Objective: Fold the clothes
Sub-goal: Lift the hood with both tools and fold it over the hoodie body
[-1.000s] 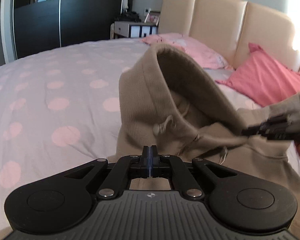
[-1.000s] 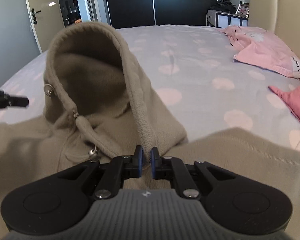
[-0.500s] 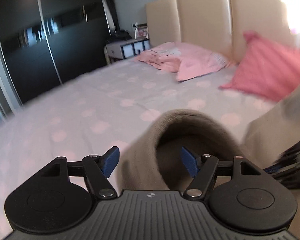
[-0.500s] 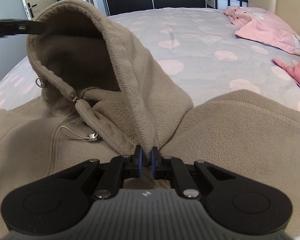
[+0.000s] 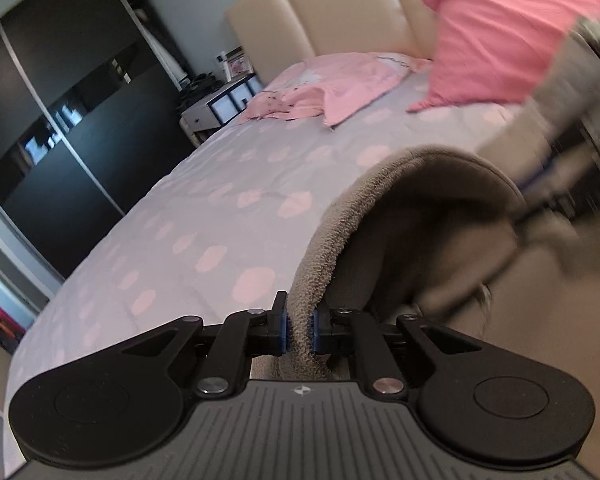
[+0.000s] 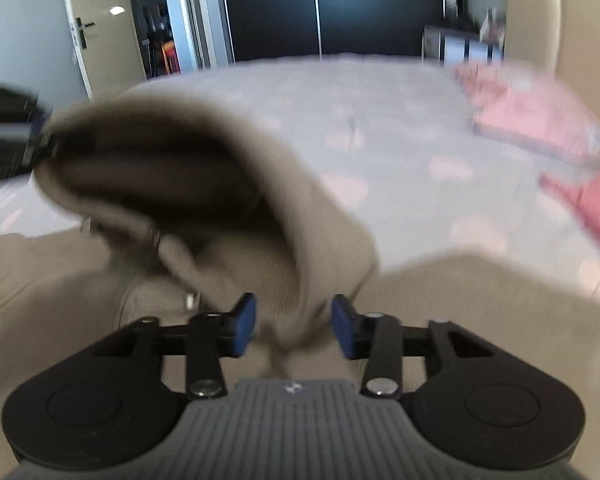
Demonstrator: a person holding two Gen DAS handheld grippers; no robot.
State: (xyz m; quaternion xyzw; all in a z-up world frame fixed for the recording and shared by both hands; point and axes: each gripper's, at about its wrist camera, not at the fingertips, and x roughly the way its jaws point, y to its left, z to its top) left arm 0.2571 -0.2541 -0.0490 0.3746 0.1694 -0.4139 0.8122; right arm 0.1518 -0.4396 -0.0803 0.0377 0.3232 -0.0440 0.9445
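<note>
Beige fleece of 1 hoodie is spread on the bed, over a pale cover with pink dots, and no fold can be made out in it yet; the task is judged to be at an early stage. The hood is held up off the bed and stands open like an arch, while the body of the garment lies flat below it in the right wrist view. What is judged to remain: the hood is to be laid flat onto the body, then the sleeves and the body are to be folded. The sleeves are not seen clearly. The left claw is closing to a narrow gap and the hood's rim is pinched between its blue pads. This view is strongly tilted, so the left claw is judged to be rolled about its own axis and pointed somewhat downward. The right claw is opening, about half wide; fleece from the hood's base lies between its fingers but is not seen pressed by the pads. It is pointed downward over the garment, level in roll. The right wrist view is motion-blurred. 2 pink pillows lie near the headboard, well apart from the hoodie.
</note>
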